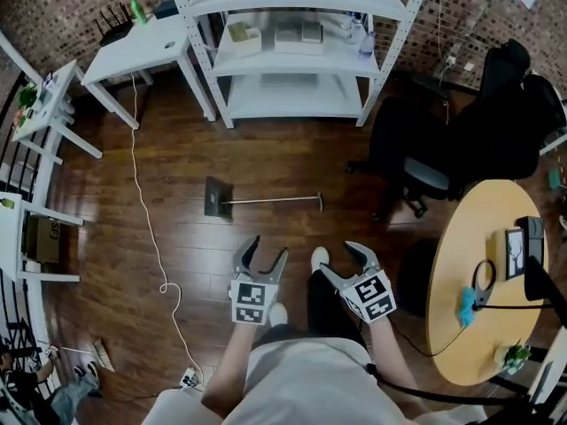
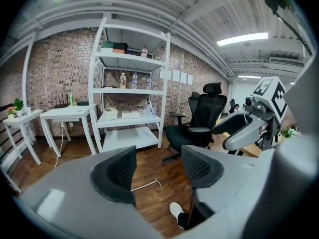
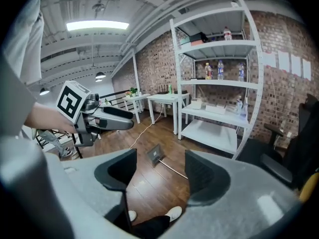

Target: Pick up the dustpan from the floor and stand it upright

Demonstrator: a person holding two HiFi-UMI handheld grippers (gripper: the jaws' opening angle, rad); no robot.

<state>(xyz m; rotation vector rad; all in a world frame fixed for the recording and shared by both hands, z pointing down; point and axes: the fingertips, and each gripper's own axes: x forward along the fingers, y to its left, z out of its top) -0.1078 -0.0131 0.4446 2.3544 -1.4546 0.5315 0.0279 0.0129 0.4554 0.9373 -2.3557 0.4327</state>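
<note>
The dustpan (image 1: 217, 197) lies flat on the dark wooden floor, its thin metal handle (image 1: 275, 201) pointing to the right. Both grippers hover above the floor nearer to me than the dustpan and touch nothing. My left gripper (image 1: 267, 253) is open and empty; in its own view its jaws (image 2: 159, 169) frame only the handle's end (image 2: 148, 184). My right gripper (image 1: 344, 260) is also open and empty. Between its jaws (image 3: 160, 171) the right gripper view shows the dustpan (image 3: 154, 154) farther off on the floor.
A white shelving rack (image 1: 297, 51) stands beyond the dustpan, with white tables (image 1: 142, 47) to its left. A black office chair (image 1: 425, 153) and a round wooden table (image 1: 483, 282) are on the right. A white cable (image 1: 146, 224) trails across the floor at left. My shoe (image 1: 319, 257) shows between the grippers.
</note>
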